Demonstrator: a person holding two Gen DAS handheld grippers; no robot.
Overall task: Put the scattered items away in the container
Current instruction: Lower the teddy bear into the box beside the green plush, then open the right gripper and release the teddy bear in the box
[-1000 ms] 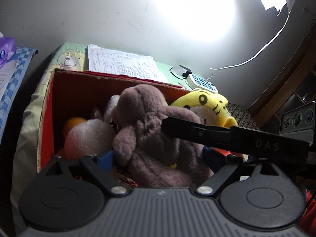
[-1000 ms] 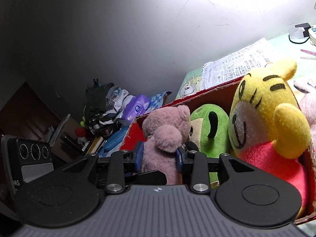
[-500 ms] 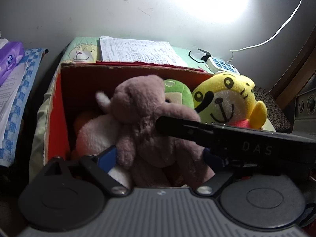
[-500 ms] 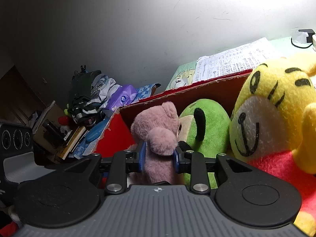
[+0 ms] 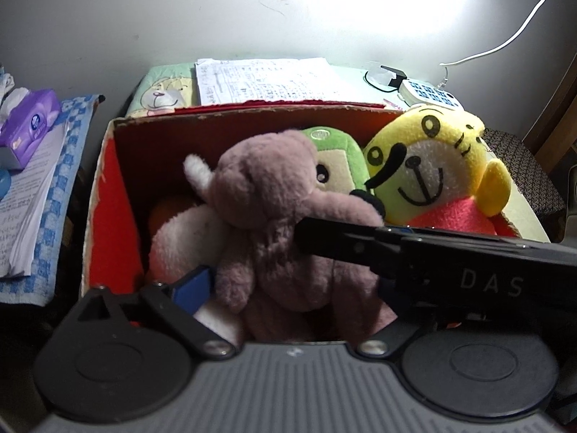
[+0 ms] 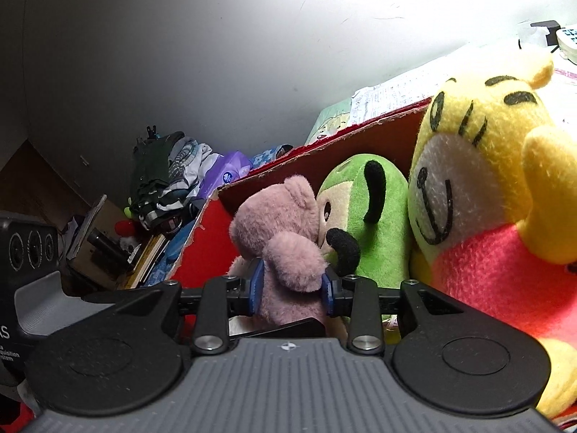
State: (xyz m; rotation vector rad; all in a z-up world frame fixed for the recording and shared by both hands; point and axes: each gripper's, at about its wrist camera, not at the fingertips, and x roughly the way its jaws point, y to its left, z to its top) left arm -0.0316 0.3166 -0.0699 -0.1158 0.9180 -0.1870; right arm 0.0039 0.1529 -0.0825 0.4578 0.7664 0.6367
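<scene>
The right gripper (image 6: 292, 290) is clamping the mauve plush bear (image 6: 285, 249) — its blue pads (image 6: 256, 285) are pressing into the toy's body from both sides, just below the raised paw. The bear is sitting inside the red cardboard box (image 5: 119, 195), upright, its head rising above the rim. From the left wrist view the same bear (image 5: 274, 223) is filling the middle of the box, and the right gripper's black body (image 5: 432, 263) is reaching across it from the right side.

The left gripper (image 5: 288, 310) is hovering at the near edge of the box with its fingers spread wide apart — one blue pad (image 5: 191, 285) is showing beside the bear's flank, the other side is hidden behind the right gripper. Whether that pad is touching the fur, I cannot tell.

Packed in beside the bear: a green plush (image 5: 335, 158) pressing against its head, a yellow tiger plush (image 5: 429, 169) in a red shirt leaning at the right end, and a white-pink plush (image 5: 180, 241) lying low on the left. Behind the box, a sheet of paper (image 5: 267, 79) is lying on the tabletop (image 5: 162, 83).
</scene>
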